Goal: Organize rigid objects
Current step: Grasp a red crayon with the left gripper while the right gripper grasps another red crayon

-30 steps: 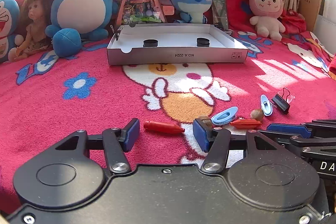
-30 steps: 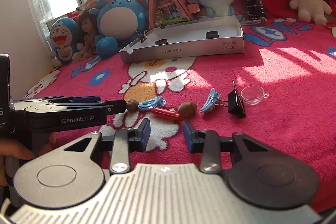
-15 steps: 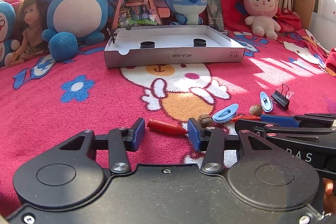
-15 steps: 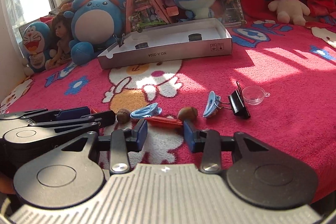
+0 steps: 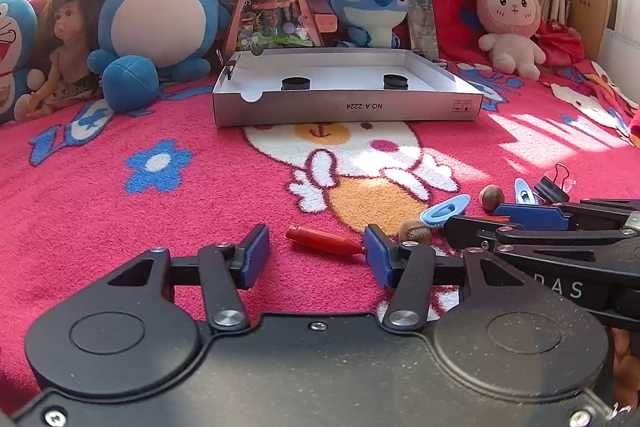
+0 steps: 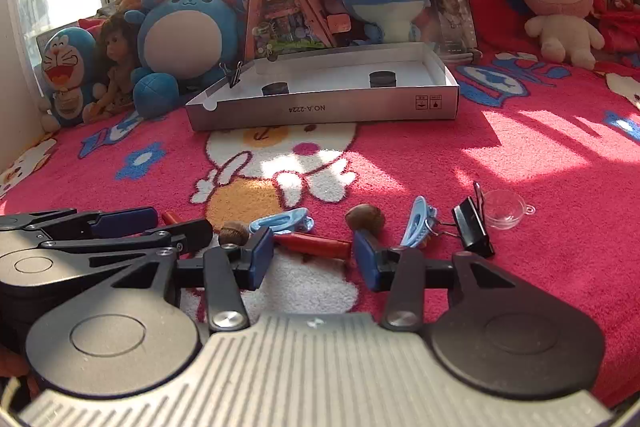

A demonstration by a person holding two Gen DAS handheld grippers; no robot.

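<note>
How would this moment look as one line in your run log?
left gripper: open, at red crayon | right gripper: open, at second red crayon | box: two black caps

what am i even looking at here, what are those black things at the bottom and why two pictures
The black shapes are two hand-held grippers, each with two blue-padded fingers and a camera looking along them. One picture comes from the left gripper, the other from the right gripper; each also sees the other beside it. Both are open and hold nothing. They sit low over a red blanket. Each has a red crayon-like piece between its fingers: the left's and the right's. Around them lie two nuts, blue clips, a black binder clip and a small clear cup. Behind is an open cardboard box and plush toys.
</note>
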